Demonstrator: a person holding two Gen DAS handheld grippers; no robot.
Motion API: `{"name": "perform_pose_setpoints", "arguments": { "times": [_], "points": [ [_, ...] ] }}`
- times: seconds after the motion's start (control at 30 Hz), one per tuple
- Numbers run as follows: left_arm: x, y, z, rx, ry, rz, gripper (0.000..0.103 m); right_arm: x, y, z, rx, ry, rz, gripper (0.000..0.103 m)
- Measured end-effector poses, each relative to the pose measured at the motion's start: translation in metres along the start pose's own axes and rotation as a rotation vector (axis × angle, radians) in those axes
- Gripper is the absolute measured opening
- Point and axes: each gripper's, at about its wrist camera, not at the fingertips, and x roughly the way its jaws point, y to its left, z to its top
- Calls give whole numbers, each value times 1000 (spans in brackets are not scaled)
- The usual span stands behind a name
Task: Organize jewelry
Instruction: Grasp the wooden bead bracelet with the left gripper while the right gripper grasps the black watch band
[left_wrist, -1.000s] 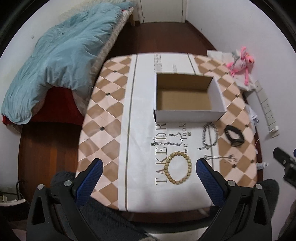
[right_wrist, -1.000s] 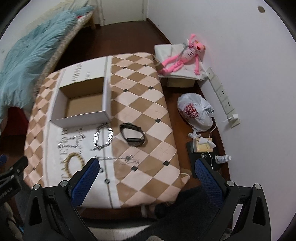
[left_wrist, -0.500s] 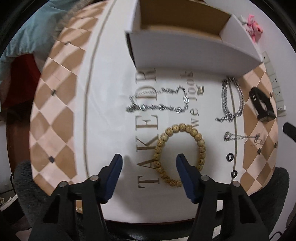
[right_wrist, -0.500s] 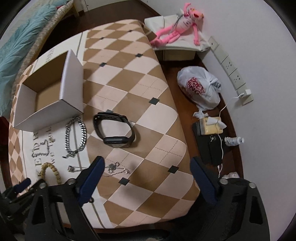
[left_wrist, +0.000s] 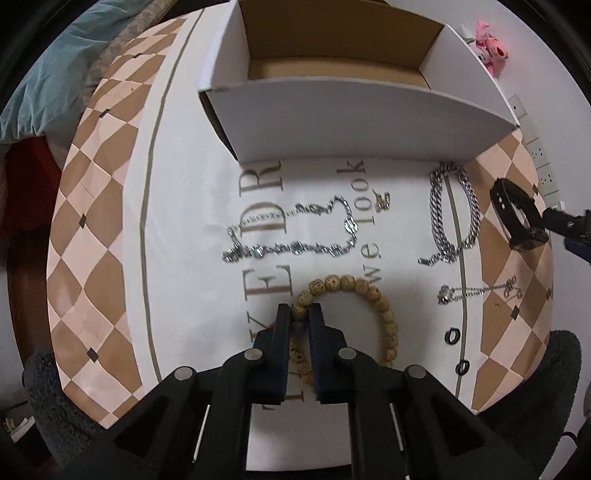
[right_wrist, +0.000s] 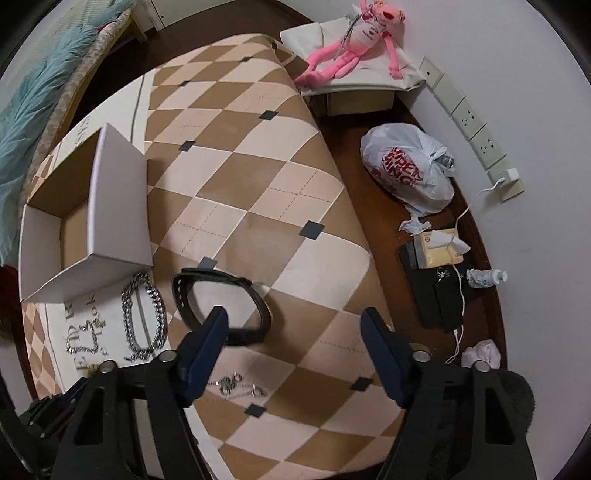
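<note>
My left gripper (left_wrist: 299, 312) is shut on the wooden bead bracelet (left_wrist: 369, 291), which lies on the white table runner (left_wrist: 177, 258). Beyond it lie a silver charm bracelet (left_wrist: 295, 236), a thick silver chain (left_wrist: 452, 214) and a thin necklace (left_wrist: 476, 293). The open white cardboard box (left_wrist: 351, 122) stands behind them, empty. My right gripper (right_wrist: 295, 328) is open just above the checkered table, its left finger over the near edge of the black band (right_wrist: 221, 299). The thick chain (right_wrist: 142, 317) and the thin necklace (right_wrist: 236, 386) also show in the right wrist view.
Two small dark rings (left_wrist: 452, 336) lie near the runner's right stripe. A pink plush toy (right_wrist: 354, 40), a white plastic bag (right_wrist: 406, 173) and small clutter (right_wrist: 443, 266) sit on the floor right of the table. A blue blanket (left_wrist: 66, 74) lies far left.
My left gripper has dropped to the table and shut on the bead bracelet. My right gripper has moved down and forward to the black band, still open.
</note>
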Motion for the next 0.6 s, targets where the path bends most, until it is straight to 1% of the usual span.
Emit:
{"name": "perform_pose_setpoints", "arguments": {
  "times": [0.03,0.07,0.13,0.17,0.2,0.23,0.27,0.4,0.6],
  "points": [
    [-2,3,8,0,-4,-1,7,7,1,2,4,14,4,64],
    [-6,7,10,-1,-6,-2,7,13,0,4,9,26,14,60],
    [-9,15,16,-4,-15,-6,7,22,0,4,14,51,32,44],
    [-13,17,17,-4,-27,-5,7,21,2,4,11,32,32,37],
    [-16,18,19,-3,-34,-3,7,20,4,4,2,29,47,16],
    [-20,19,20,-3,-42,-4,7,21,6,3,-5,40,56,8],
    [-24,21,20,-4,-50,-9,7,22,7,2,-8,42,59,5],
    [-45,17,17,10,-97,-8,7,11,12,-5,-22,18,84,3],
    [-79,19,14,12,-151,-41,7,-25,20,-14,-32,-41,150,3]
  ]
}}
